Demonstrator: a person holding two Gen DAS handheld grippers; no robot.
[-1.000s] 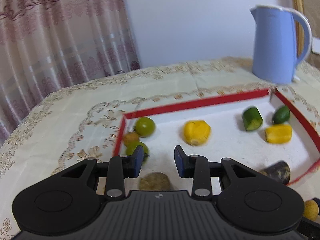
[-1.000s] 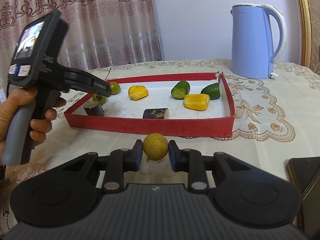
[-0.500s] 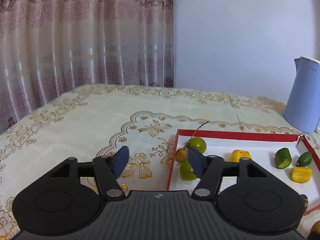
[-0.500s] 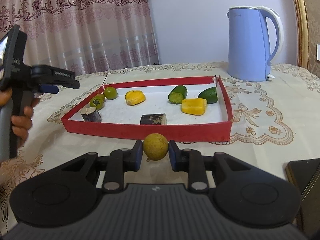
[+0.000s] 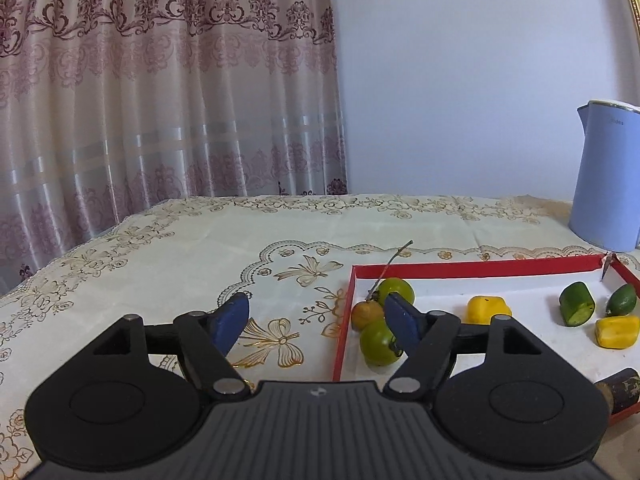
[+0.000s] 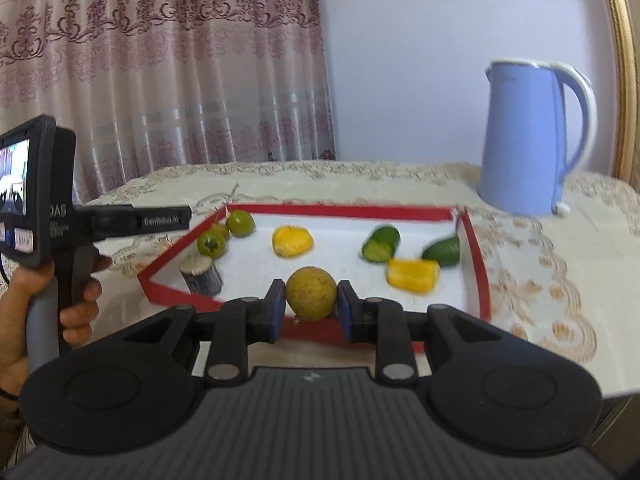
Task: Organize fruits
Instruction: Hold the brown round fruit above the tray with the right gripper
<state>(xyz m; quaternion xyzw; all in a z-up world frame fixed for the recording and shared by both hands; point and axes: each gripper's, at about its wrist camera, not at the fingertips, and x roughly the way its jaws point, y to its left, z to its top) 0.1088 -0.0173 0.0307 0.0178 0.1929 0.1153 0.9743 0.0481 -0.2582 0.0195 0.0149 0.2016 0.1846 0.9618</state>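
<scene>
Yellow pieces (image 6: pixel 292 241) (two), green fruits (image 6: pixel 240 223) four

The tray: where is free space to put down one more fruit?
The tray has bare floor in the middle, between the yellow piece and the cut cucumber, and along the far wall. The left corner is crowded with green fruits and a dark stub; the right end is packed too.

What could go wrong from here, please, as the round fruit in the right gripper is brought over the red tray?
The right gripper pinches the round brown fruit only at its sides, so it might slip out and roll. Carried low, it could catch the red tray front wall. The left gripper, empty with jaws opening, hangs by the green fruit and might knock it.
</scene>
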